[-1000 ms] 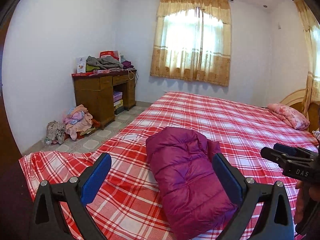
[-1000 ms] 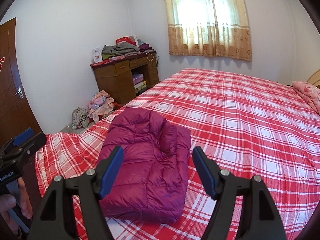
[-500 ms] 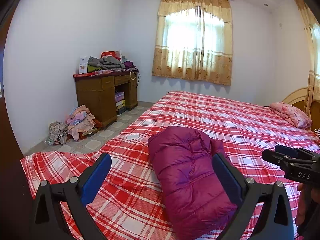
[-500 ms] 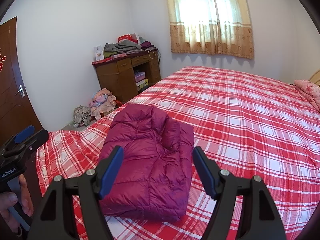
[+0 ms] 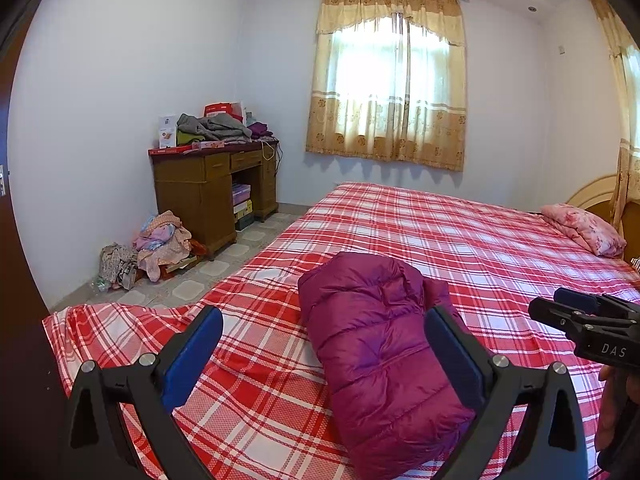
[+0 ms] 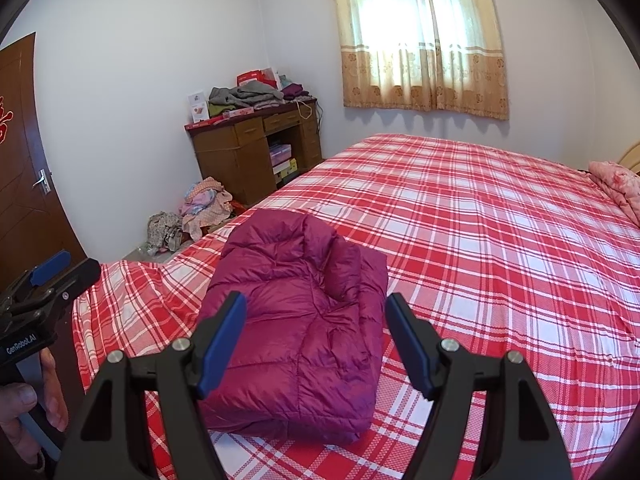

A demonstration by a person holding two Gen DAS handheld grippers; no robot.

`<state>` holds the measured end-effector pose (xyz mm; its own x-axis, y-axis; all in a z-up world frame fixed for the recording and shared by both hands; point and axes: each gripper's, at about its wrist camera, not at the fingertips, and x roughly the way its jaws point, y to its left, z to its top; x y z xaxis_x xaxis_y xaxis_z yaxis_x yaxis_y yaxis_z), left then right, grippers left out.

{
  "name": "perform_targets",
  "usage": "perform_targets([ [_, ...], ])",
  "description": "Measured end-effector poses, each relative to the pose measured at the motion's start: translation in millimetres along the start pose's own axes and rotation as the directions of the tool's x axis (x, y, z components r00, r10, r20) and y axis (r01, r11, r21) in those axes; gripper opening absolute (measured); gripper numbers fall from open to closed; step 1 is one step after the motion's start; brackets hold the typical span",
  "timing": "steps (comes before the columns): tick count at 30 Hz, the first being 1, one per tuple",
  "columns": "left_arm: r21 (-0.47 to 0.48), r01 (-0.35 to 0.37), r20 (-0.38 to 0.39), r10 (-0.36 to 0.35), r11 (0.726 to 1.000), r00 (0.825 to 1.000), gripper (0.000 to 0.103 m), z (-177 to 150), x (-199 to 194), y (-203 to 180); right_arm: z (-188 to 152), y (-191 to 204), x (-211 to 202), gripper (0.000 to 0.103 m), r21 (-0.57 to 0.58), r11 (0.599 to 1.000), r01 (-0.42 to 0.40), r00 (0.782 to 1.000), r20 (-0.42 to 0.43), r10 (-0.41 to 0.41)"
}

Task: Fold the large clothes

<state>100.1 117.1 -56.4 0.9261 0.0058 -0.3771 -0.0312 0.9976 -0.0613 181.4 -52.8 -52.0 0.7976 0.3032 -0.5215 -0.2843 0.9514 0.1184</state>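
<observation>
My left tongs (image 5: 322,338) gape wide, nothing gripped; right tongs (image 6: 316,326) wide too, empty. Folded jacket (image 6: 296,320) lies on the bed (image 6: 500,240) near its foot edge, at 12 o'clock just past both tongs. Table (image 6: 240,152) at 10 o'clock: clothes heaped on top, boxes in its open cubby.

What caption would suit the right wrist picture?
Open right gripper poised above a folded purple puffer jacket on a red plaid bed.
</observation>
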Motion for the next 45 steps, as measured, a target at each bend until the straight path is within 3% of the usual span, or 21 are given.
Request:
perform_targets([
  [45, 0.032, -0.024, -0.031, 0.025, 0.999, 0.999, 0.101, -3.5, 9.3, -5.7, 1.4, -0.3, -4.5, 0.075, -0.021, 1.0, -0.017, 1.0, 0.009, 0.017],
])
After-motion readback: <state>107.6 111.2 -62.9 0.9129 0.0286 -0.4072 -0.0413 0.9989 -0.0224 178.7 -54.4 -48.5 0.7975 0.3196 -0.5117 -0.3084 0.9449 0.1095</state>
